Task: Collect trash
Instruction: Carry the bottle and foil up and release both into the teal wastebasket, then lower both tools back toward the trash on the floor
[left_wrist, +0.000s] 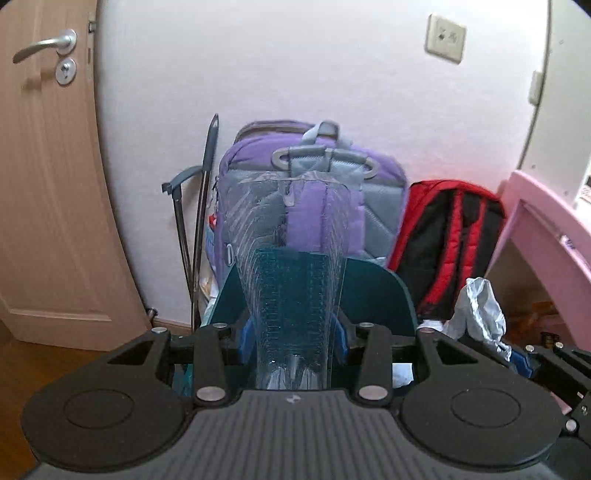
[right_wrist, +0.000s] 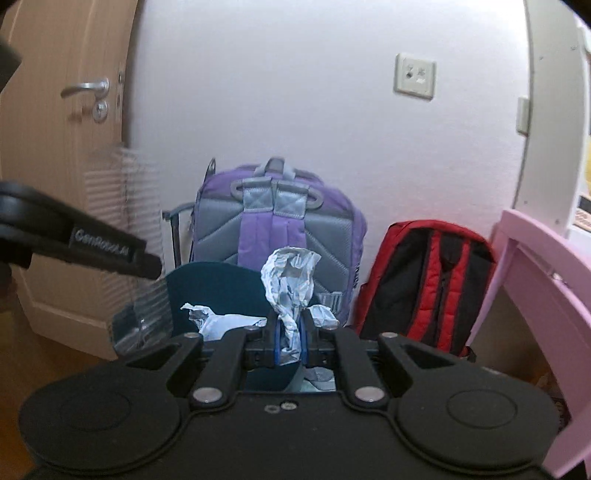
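My left gripper (left_wrist: 293, 341) is shut on a clear ribbed plastic cup (left_wrist: 291, 266), held upright above a dark teal bin (left_wrist: 373, 291). The cup also shows at the left of the right wrist view (right_wrist: 140, 236). My right gripper (right_wrist: 290, 341) is shut on a crumpled silvery-white wrapper (right_wrist: 290, 277), held over the same bin (right_wrist: 207, 284). The wrapper shows at the right of the left wrist view (left_wrist: 480, 314). White crumpled paper (right_wrist: 221, 319) lies in the bin.
A purple and grey backpack (right_wrist: 280, 225) and a red and black backpack (right_wrist: 432, 284) lean against the white wall behind the bin. A wooden door (left_wrist: 48, 184) is at the left. Pink furniture (right_wrist: 535, 280) stands at the right. Metal poles (left_wrist: 199, 229) lean by the wall.
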